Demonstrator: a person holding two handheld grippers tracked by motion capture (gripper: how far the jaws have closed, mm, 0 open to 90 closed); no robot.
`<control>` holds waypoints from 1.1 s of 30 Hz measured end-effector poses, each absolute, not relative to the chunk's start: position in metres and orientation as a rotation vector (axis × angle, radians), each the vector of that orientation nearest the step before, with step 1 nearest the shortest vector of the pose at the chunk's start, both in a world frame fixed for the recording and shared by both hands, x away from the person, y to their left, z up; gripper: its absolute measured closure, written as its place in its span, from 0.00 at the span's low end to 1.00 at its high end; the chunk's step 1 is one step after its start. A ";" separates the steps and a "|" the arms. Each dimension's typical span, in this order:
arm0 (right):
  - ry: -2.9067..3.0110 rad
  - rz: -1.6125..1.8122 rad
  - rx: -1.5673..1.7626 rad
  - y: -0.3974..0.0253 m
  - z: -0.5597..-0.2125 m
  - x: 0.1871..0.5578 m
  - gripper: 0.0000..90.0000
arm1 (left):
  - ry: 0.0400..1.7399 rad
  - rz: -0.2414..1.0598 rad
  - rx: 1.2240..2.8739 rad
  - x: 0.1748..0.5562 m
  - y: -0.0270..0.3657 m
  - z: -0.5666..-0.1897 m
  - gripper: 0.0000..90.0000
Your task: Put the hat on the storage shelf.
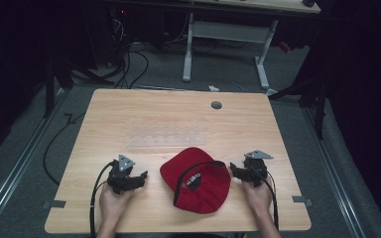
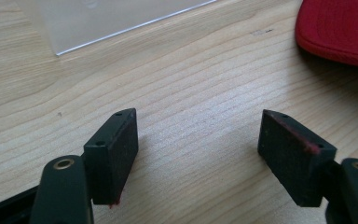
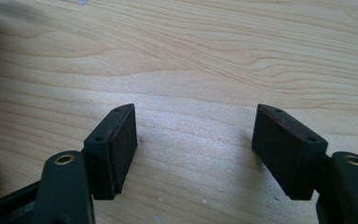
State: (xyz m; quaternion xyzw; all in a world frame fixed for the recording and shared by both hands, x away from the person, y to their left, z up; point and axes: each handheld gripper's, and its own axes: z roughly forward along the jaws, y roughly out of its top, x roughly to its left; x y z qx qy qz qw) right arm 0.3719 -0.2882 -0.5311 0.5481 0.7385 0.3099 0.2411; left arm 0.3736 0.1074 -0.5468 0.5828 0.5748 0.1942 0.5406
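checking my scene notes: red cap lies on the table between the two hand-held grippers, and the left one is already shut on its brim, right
Not quite. The red cap does lie between them, but the left hand-held gripper is open over bare wood, its jaws spread with nothing between them and the cap off to the side, as the left gripper view shows.

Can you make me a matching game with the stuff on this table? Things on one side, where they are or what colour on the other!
Things:
1. cap
2. left hand-held gripper
3. right hand-held gripper
4. clear plastic tray

Descriptions:
A. see-through, lying behind the cap
B. red, in the middle near the front edge
C. open, on the cap's right side
D. open, on the cap's left side

Pairs: 1-B, 2-D, 3-C, 4-A
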 end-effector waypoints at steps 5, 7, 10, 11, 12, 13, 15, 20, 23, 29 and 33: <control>2.021 0.850 1.498 -0.288 -0.531 0.372 0.35 | 1.366 0.462 1.387 0.374 0.107 -0.547 0.32; 2.021 0.851 1.496 -0.288 -0.531 0.372 0.36 | 1.366 0.462 1.387 0.374 0.107 -0.547 0.32; 2.023 0.852 1.495 -0.289 -0.531 0.372 0.36 | 1.366 0.462 1.386 0.374 0.107 -0.547 0.32; 2.022 0.854 1.496 -0.289 -0.531 0.372 0.36 | 1.366 0.462 1.386 0.374 0.107 -0.547 0.32; 2.023 0.856 1.499 -0.289 -0.531 0.372 0.36 | 1.366 0.462 1.387 0.374 0.107 -0.547 0.32; 2.021 0.858 1.505 -0.289 -0.531 0.372 0.36 | 1.366 0.462 1.387 0.374 0.107 -0.547 0.32; 2.024 0.865 1.507 -0.290 -0.531 0.372 0.35 | 1.366 0.462 1.387 0.374 0.107 -0.547 0.32; 2.018 0.889 1.535 -0.294 -0.529 0.372 0.38 | 1.366 0.461 1.387 0.374 0.107 -0.547 0.32; 2.013 0.859 1.540 -0.293 -0.529 0.371 0.38 | 1.366 0.461 1.387 0.374 0.107 -0.547 0.32; 2.013 0.920 1.539 -0.296 -0.522 0.365 0.41 | 1.366 0.461 1.387 0.374 0.107 -0.547 0.32; 2.009 0.974 1.528 -0.300 -0.516 0.359 0.41 | 1.366 0.461 1.387 0.374 0.107 -0.547 0.32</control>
